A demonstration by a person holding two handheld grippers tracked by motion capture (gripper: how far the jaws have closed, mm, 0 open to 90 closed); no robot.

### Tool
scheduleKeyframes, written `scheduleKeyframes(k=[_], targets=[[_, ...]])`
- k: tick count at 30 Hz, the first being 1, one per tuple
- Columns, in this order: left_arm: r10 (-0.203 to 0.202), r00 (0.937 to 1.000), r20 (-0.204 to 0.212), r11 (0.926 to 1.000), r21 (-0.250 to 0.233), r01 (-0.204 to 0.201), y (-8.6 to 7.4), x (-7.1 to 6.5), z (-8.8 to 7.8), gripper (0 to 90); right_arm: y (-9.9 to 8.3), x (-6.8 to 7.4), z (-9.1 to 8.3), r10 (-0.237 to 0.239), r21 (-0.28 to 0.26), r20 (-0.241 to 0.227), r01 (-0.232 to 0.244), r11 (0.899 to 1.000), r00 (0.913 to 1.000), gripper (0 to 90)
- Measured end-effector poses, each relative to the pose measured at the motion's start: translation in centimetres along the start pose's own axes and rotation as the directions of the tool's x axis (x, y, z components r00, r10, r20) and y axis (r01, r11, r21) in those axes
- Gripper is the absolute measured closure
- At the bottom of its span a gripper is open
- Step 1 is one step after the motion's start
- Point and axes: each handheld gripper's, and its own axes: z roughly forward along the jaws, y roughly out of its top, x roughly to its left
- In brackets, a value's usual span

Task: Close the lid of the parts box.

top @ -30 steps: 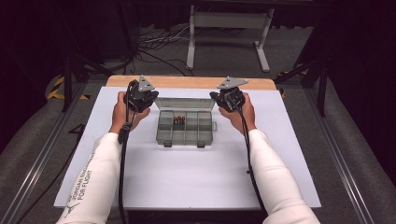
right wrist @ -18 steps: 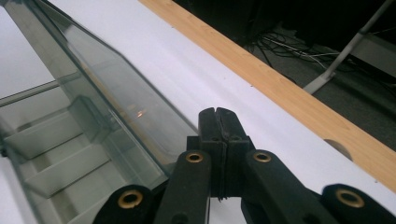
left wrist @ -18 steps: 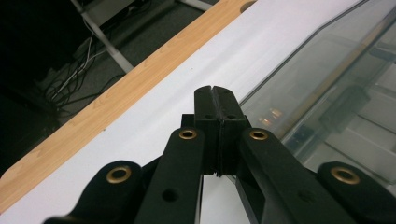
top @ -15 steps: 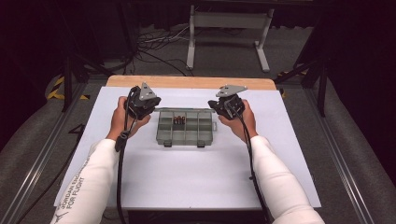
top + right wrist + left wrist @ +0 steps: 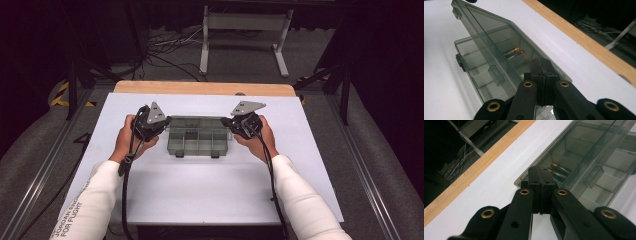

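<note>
Both pairs of jaws are pressed fully together with nothing between them. Seen from above, the left gripper (image 5: 159, 125) sits at the 9 o'clock end of the smoky grey transparent plastic compartment box (image 5: 199, 140), and the right gripper (image 5: 239, 125) sits at its 3 o'clock end. Each closed tip is at an end of the box's lid; I cannot tell if it really touches.

This one box lies near the middle of the white table top (image 5: 200, 195). Its long axis runs from 9 o'clock to 3 o'clock, parallel to the light wooden strip (image 5: 205, 88) along the far edge. Two small clasps are on its near long side, at 6 o'clock.

From the high view the lid looks almost flat and the content is only a small dark mark. The left gripper view shows more: the transparent lid (image 5: 599, 142) is raised at an angle over the dividers, and under it lie two or three slim dark batteries with brass-coloured ends (image 5: 557, 170), just past the joined jaw tips. From the right gripper view the tilted lid (image 5: 496, 37) is seen from the other end, with the batteries (image 5: 514, 53) in a far compartment and one clasp (image 5: 459, 62) on the base's outer side.
</note>
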Motion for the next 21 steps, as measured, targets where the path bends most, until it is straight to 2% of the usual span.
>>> scheduleKeyframes(k=[1,2,3,10,12,21], targets=[[0.013,0.9998,-0.012,0.9999,-0.001,-0.013,-0.1,-0.2,-0.1,89.5,-0.1,0.2,0.0,-0.021,0.001,0.009,0.021,1.0,0.9997,90.0],[0.013,0.9998,-0.012,0.9999,-0.001,-0.013,-0.1,-0.2,-0.1,89.5,-0.1,0.2,0.0,-0.021,0.001,0.009,0.021,1.0,0.9997,90.0],[-0.012,0.9999,0.001,0.9998,-0.017,0.012,-0.4,-0.2,-0.1,89.5,-0.4,0.5,-0.1,-0.017,0.003,-0.005,0.017,1.0,0.9998,90.0],[-0.022,0.9994,0.026,0.9992,-0.033,0.023,-1.3,-1.0,-0.1,89.6,-1.3,1.0,-0.2,-0.018,0.01,-0.02,0.019,1.0,0.9996,90.0],[0.0,0.9999,0.011,0.9996,-0.028,0.0,-1.6,-1.2,-0.2,89.5,-1.5,1.1,-0.2,-0.026,0.008,-0.017,0.026,1.0,0.9995,90.0],[-0.007,0.9996,0.028,0.9995,-0.032,0.008,-3.1,-2.0,0.2,89.6,-2.7,1.8,0.0,-0.036,0.033,-0.022,0.036,0.999,0.9991,90.0]])
